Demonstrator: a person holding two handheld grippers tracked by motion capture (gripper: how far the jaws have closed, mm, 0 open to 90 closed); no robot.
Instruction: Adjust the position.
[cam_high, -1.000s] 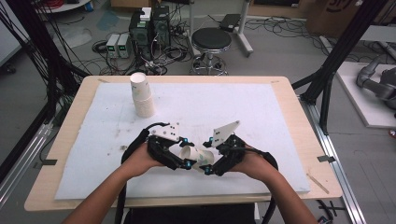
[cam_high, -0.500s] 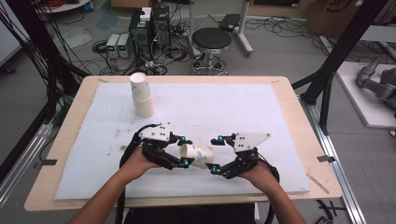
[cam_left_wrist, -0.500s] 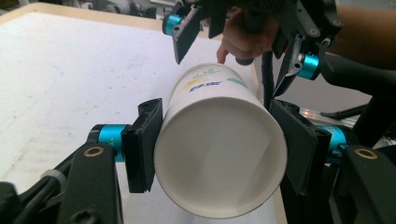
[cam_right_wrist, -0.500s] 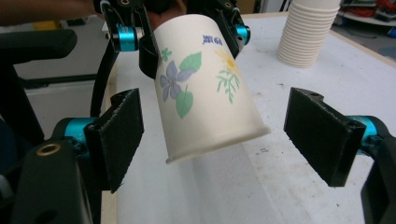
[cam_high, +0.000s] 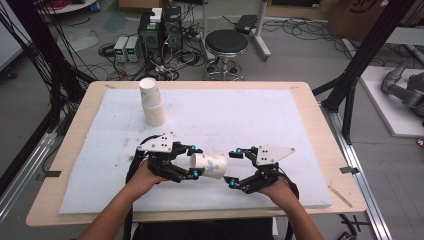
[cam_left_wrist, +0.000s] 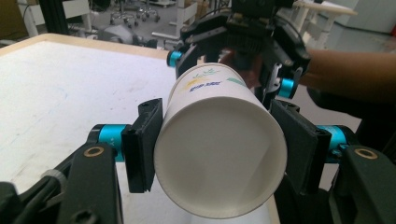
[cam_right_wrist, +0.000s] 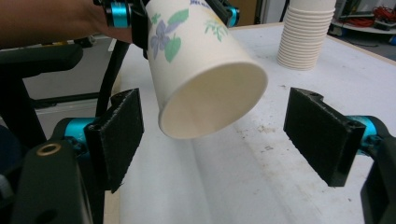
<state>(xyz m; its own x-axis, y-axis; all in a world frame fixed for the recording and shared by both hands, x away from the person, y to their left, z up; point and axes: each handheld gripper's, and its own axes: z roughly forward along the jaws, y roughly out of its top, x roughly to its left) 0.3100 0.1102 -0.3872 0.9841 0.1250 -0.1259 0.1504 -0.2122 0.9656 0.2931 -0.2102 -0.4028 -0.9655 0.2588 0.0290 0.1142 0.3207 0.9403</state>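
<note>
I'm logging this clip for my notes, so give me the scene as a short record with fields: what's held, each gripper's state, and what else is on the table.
held item: paper cup, lying sideways in the air, floral print on its wall
left gripper: shut on the paper cup, pads pressing on its sides near the base
right gripper: open, jaws either side of the cup's open mouth, not touching it
stack of paper cups: upright at the far left of the table
table cover: white foam sheet, with dark specks
</note>
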